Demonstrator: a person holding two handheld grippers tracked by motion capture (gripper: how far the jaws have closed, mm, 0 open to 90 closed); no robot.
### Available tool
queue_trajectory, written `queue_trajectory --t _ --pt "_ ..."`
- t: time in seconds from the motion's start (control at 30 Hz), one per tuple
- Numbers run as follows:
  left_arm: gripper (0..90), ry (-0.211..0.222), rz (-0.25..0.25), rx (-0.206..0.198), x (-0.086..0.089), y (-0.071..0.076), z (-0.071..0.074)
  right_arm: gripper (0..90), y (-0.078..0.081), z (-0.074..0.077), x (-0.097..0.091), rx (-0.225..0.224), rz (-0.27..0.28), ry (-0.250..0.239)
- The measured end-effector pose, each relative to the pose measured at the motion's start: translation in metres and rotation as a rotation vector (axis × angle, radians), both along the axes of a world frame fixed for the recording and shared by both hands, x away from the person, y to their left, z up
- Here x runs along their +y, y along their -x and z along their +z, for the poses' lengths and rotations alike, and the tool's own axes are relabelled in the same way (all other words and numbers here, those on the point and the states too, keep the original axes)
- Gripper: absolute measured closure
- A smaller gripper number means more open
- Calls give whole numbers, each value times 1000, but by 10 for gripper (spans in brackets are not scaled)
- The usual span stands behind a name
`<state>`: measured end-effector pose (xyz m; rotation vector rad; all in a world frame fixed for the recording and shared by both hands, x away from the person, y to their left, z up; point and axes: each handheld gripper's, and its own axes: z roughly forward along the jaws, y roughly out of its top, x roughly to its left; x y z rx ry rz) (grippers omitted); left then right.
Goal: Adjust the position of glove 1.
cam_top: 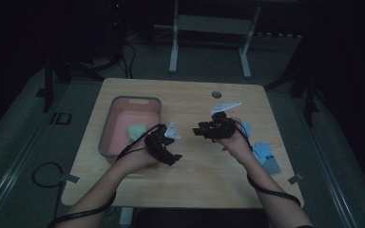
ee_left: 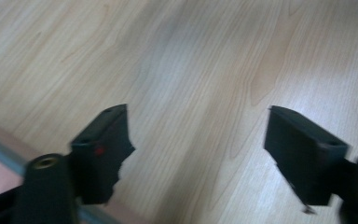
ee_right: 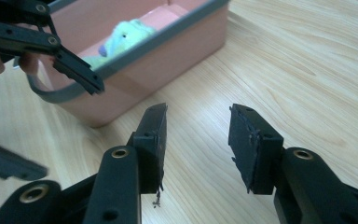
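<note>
Both grippers stand empty with jaws apart: the left gripper [cam_top: 164,145] just right of the pink bin [cam_top: 108,140], the right gripper [cam_top: 209,128] farther right. One green soft toy [cam_top: 136,131] lies inside the bin, apparently dropped in. Beyond the right hand lie two blue items [cam_top: 266,154], probably next; the right gripper must turn away from the bin to reach them.

Pink, grey-rimmed bin [cam_top: 107,124], pale green toy [cam_top: 136,130], light woodgrain table [cam_top: 195,180], black tongs [ee_left: 198,158].
</note>
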<state>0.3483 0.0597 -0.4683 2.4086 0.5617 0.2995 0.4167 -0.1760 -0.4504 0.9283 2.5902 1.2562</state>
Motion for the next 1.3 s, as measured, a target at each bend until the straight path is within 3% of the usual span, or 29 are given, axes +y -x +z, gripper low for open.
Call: queue_trajectory --t 0.17,0.23,0.5,0.8,0.93,1.1,1.3 --pt "91 28 -25 15 -8 4 -4 553 1 -3 -16 0 -23 -3" --pt "83 47 -28 19 -11 5 -5 544 2 -3 -22 -4 -28 -4" --pt "80 45 -49 -5 -23 12 -9 527 4 -8 -42 -6 -53 4" --pt "86 48 -99 -8 -38 20 -29 525 7 -15 -71 2 -93 -4" --pt "85 84 -92 -4 -41 23 -39 525 8 -16 -83 -17 -103 3" --pt "84 97 -111 -1 -41 26 -51 548 9 -19 -100 -38 -123 7" --pt "84 103 -110 6 -40 30 -66 553 8 -28 -116 -63 -152 85"
